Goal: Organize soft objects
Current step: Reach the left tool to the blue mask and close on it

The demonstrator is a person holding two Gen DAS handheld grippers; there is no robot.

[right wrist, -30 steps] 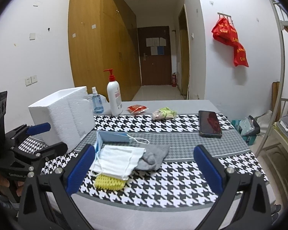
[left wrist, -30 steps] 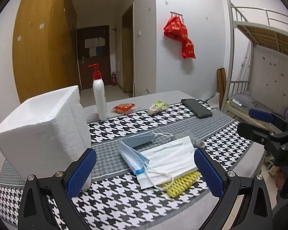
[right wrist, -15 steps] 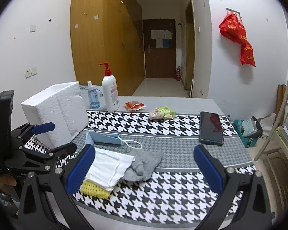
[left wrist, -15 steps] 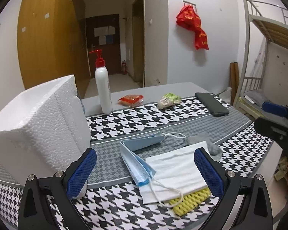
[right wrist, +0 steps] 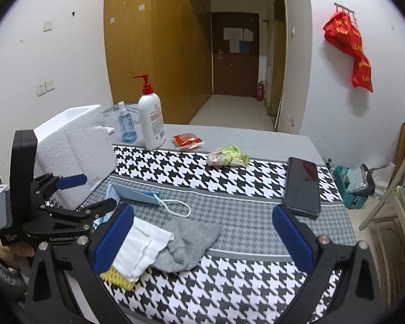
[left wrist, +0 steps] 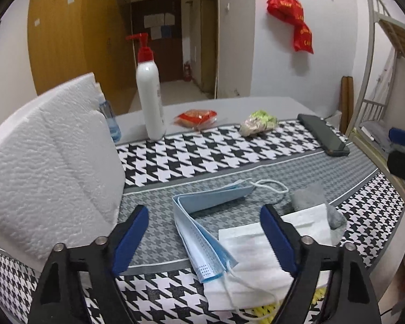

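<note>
Both tongs have come in closer and lower over the masks than a second ago, and the left pair has narrowed.

Left tongs [left wrist: 203, 239] hang over the folded blue mask [left wrist: 202, 232]; their jaws are closing, with the mask between them but the pads not pressing on it. Right tongs [right wrist: 202, 239] stand wide open above the grey cloth [right wrist: 187, 245], gripping nothing.

A white mask [left wrist: 249, 262] lies partly on the blue one's near end and over a yellow net [right wrist: 117, 276], with the grey cloth touching its far side. All sit near the front edge of the houndstooth-covered surface [right wrist: 229, 178].

To the left stands a white foam box [left wrist: 48, 162]. Behind it are a small blue spray bottle [right wrist: 127, 124] and a pump bottle [left wrist: 149, 100]. Farther back lie a red packet [left wrist: 195, 116] and a green packet [left wrist: 257, 122]; a phone [right wrist: 302, 186] lies to the right.
</note>
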